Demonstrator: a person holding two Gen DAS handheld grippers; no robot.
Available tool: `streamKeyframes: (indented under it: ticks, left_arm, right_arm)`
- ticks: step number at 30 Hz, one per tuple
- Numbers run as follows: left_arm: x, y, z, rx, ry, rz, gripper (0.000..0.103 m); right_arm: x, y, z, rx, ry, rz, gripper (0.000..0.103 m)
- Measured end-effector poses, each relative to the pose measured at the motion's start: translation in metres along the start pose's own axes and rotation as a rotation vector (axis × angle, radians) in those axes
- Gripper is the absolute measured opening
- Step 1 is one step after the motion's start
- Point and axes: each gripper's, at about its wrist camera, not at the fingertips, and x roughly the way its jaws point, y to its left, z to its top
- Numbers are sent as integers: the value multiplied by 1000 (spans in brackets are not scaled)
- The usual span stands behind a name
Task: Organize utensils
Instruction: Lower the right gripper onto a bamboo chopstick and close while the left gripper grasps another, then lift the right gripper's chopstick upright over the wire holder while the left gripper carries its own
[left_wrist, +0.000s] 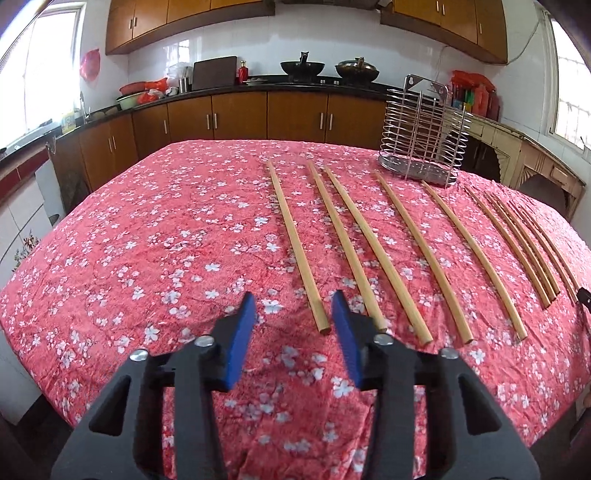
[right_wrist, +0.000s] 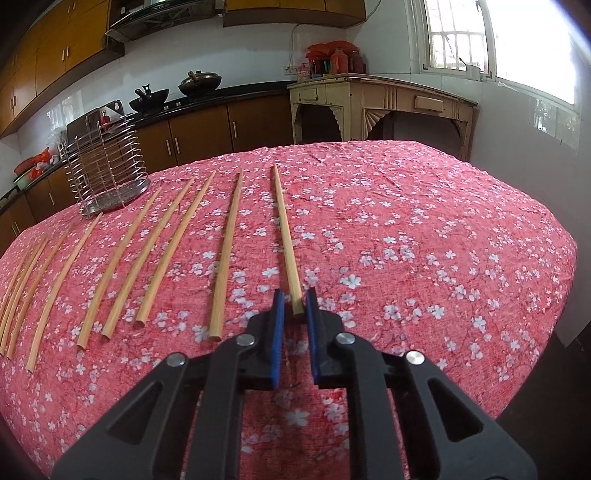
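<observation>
Several bamboo chopsticks lie side by side on the pink floral tablecloth. In the left wrist view my left gripper stands open low over the cloth. The near end of the leftmost chopstick lies in the gap close to the right blue pad, and no pad presses on it. In the right wrist view my right gripper is shut on the near end of the rightmost chopstick, which rests on the cloth and points away from me. An empty wire utensil holder stands upright at the far side of the table.
Other chopsticks lie in a row left of the held one, towards the holder. The table's edge drops off at the right. Kitchen cabinets with woks run behind, and a cream side table stands by the window.
</observation>
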Motion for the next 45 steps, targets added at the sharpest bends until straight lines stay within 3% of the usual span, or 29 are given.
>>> streamKeyframes:
  ticks: [5, 8, 12, 23, 29, 39, 45]
  left_arm:
    - [1, -5, 0, 6, -2, 2, 37]
    - [2, -6, 0, 11, -4, 13, 28]
    - [3, -2, 1, 2, -2, 13, 9]
    - [-11, 18, 12, 12, -12, -16, 7]
    - [-38, 24, 37, 54, -108, -12, 7]
    - [-71, 28, 100, 91, -288, -11, 7]
    - [-70, 29, 129, 96, -335, -15, 7]
  right_arm:
    - [0, 2, 0, 3, 2, -1, 12]
    - [0, 2, 0, 1, 3, -4, 12]
    - [0, 2, 0, 0, 1, -2, 9]
    - [-14, 4, 5, -18, -37, 18, 8]
    - [-38, 5, 26, -32, -112, 29, 8]
    - [-77, 11, 90, -59, -278, 26, 8]
    - [-85, 15, 129, -67, -344, 28, 8]
